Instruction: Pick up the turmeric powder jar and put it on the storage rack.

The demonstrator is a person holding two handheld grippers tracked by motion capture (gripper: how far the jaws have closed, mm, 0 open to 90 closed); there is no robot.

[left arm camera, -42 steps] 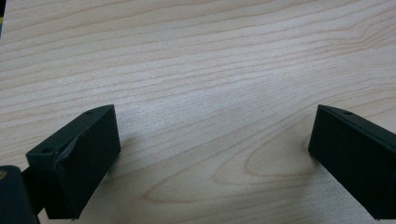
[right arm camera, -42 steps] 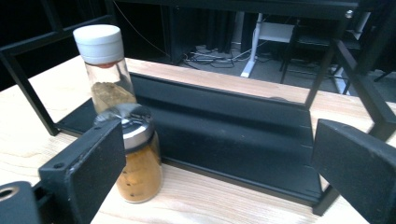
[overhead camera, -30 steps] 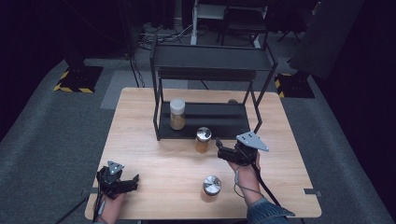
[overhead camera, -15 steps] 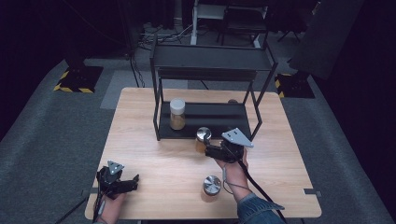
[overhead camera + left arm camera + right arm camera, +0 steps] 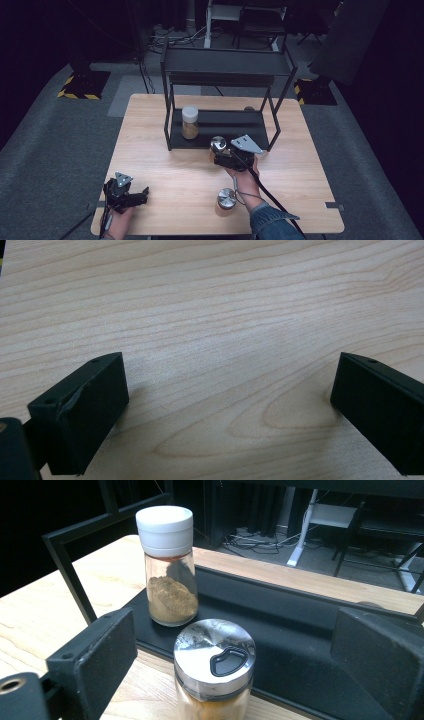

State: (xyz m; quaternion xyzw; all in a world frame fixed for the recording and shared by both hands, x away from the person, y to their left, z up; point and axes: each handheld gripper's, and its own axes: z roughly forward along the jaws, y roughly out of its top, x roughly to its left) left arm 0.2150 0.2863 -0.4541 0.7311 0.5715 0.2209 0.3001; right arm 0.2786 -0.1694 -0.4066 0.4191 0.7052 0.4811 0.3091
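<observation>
R gripper (image 5: 220, 156), jaws apart w/ nothing clamped yet, straddled the steel-lidded spice jar (image 5: 214, 672) (lined up to grab). L gripper (image 5: 225, 410) sat open, parked on the table (image 5: 210, 305).

Three spice jars on show — two steel-capped jars (image 5: 218, 145) (image 5: 226, 198), one white-capped jar (image 5: 189, 121) — plus one black two-tier rack (image 5: 225, 62), one wooden table (image 5: 165, 165), two grippers (image 5: 125, 195) (image 5: 220, 159).

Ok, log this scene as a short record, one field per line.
surface: wooden table
rack: black two-shelf rack at the table's far side
on lower shelf: white-capped jar of brown powder
right gripper: open, jaws either side of the steel-lidded jar, not touching
spare jar: second steel-lidded jar near the front edge
left gripper: open over bare wood
</observation>
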